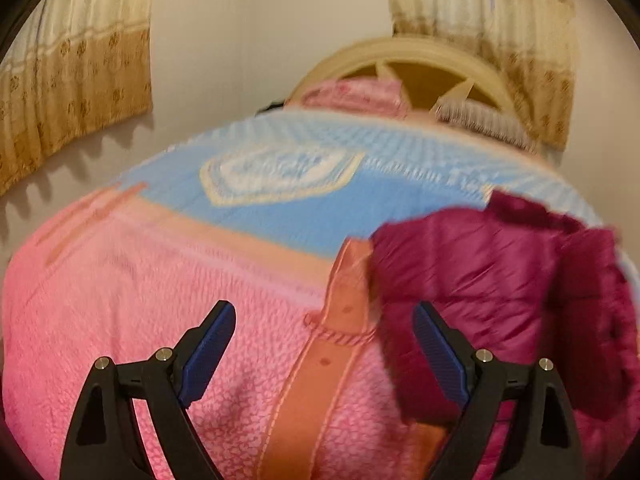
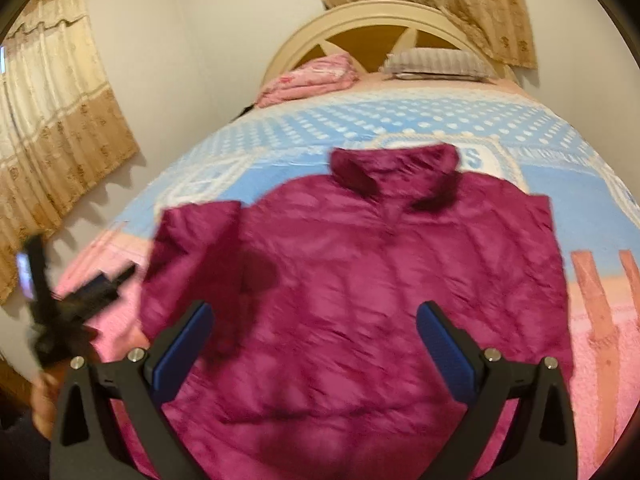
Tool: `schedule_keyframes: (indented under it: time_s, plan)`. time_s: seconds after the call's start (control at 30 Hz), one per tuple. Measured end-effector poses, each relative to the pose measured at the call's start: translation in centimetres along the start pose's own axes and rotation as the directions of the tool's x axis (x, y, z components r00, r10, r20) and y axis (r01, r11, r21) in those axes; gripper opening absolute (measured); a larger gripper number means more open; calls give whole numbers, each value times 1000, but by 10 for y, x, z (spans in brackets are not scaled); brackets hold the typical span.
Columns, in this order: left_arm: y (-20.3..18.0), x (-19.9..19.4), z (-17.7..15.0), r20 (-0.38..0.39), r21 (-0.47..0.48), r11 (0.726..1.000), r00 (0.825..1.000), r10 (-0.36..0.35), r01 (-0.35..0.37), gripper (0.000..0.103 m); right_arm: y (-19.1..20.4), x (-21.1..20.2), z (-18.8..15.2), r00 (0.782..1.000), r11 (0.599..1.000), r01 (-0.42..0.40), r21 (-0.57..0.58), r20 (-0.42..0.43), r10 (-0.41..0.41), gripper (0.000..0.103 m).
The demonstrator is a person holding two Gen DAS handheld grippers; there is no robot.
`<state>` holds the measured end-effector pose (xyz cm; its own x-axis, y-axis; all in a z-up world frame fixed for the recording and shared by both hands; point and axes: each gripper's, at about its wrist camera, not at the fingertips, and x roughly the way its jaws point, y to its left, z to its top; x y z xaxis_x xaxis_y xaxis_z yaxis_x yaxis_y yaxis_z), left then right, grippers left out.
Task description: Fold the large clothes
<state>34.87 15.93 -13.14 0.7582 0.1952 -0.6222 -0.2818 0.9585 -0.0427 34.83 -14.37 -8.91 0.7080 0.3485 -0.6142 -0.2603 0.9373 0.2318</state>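
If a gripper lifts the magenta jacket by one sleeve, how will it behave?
The magenta jacket will probably hang limp: it lies flat and creased on the bedspread. Its quilted, slightly shiny fabric suggests it is light for its size and perhaps slippery. Its folded-in sleeve may swing open.

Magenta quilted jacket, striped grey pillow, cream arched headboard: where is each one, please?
Magenta quilted jacket (image 2: 360, 280), right wrist view, chest panel.
Striped grey pillow (image 2: 436, 62), right wrist view, top face.
Cream arched headboard (image 2: 360, 12), right wrist view, upper arch.
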Motion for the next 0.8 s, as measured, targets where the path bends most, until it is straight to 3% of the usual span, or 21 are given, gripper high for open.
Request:
schedule_keyframes:
  time_s: [0.1, 0.23, 0.33, 0.43, 0.47, 0.5, 0.8]
  plan:
    - [6, 8, -5, -39, -41, 999, 999, -18, 16, 90, 25, 11, 12, 1000, 999, -16, -39, 1, 16, 103]
    - [8, 8, -9, -39, -21, 999, 999, 23, -24, 90, 54, 28, 24, 999, 997, -51, -61, -4, 51, 103]
    - [12, 10, -9, -55, -25, 999, 998, 23, -25, 90, 71, 42, 26, 1000, 994, -10, -110, -18, 8, 101]
    - [12, 11, -10, -65, -19, 1000, 998, 16, -17, 90, 66, 60, 21, 996, 994, 3, -112, -88, -13, 62]
    - [11, 11, -10, -69, -15, 1000, 998, 11, -12, 90, 62, 65, 19, 993, 995, -9, -101, -122, -4, 32]
    - [9, 12, -10, -73, -12, 1000, 997, 7, -8, 90, 55, 71, 15, 988, 996, -23, -86, -154, 10, 16]
    - [-12, 5, -5, -70, 25, 999, 997, -37, 39, 90, -10, 26, -2, 996, 1000, -7, -26, -86, 5, 10]
